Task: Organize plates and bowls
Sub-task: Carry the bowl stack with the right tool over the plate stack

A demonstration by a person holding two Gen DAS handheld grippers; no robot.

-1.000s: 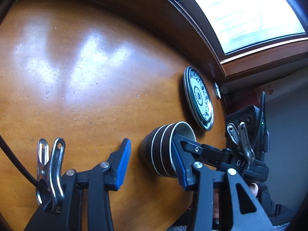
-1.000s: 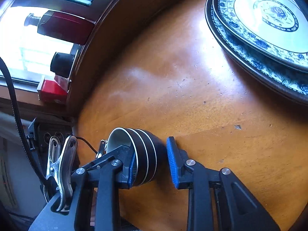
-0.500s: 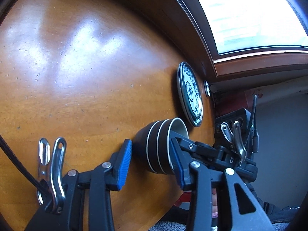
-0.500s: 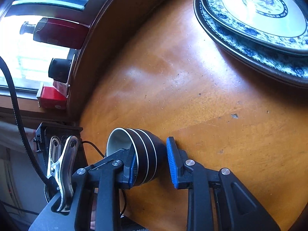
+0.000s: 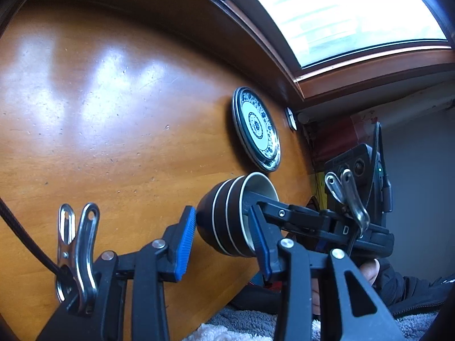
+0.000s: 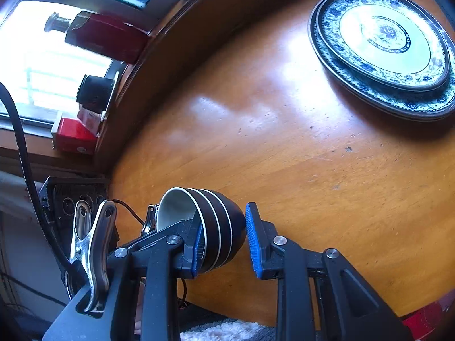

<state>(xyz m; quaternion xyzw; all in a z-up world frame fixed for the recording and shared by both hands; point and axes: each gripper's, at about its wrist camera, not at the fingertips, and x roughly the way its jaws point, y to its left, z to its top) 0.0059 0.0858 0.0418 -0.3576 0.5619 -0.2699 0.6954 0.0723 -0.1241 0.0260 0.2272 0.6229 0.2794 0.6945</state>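
Note:
A stack of three nested black bowls with white rims (image 5: pixel 224 213) (image 6: pixel 219 218) hangs just above the wooden table (image 5: pixel 113 142) near its front edge. My left gripper (image 5: pixel 223 243) is shut on the stack, with one pad inside the top bowl and the other against the base. My right gripper (image 6: pixel 224 243) grips it the same way from the opposite side, and its inner finger (image 5: pixel 284 213) shows inside the bowl. Two blue-and-white patterned plates (image 5: pixel 256 128) (image 6: pixel 384 45) lie stacked farther back on the table.
The window sill behind the table holds a dark red bottle (image 6: pixel 105 39), a black cup (image 6: pixel 93 91) and a red box (image 6: pixel 74 136). A black box with round sockets (image 6: pixel 71 196) sits beside the table. A grey fluffy cloth (image 5: pixel 241 324) lies below the front edge.
Both grippers have risen with the bowl stack held between them. The table and the plates now look smaller and farther away.

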